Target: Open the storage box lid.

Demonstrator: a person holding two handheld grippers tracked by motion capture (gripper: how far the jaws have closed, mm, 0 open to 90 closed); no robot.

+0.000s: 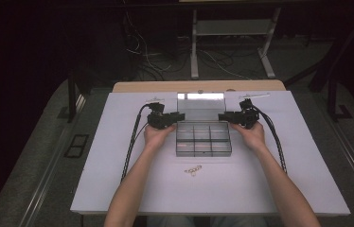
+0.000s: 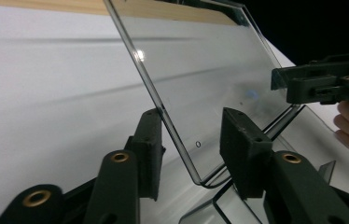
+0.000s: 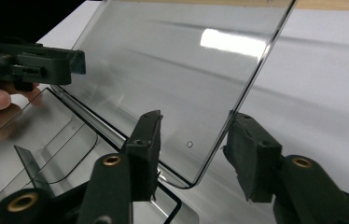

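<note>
Straddling the raised clear lid (image 2: 200, 88) at its two side edges, left gripper (image 2: 191, 140) and right gripper (image 3: 193, 140) both spread, an edge running between each pair of jaws and nothing pinched yet. Standing upright behind the compartment box (image 1: 203, 139) on the tabletop (image 1: 279, 184), probably awaiting closing. Lying clear of the jaws, a small metal ring cluster (image 1: 193, 170).

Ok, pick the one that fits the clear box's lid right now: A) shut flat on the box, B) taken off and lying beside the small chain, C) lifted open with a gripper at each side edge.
C: the lid stands raised behind the compartments, its side edges between the open jaws of the left gripper and the right gripper.
</note>
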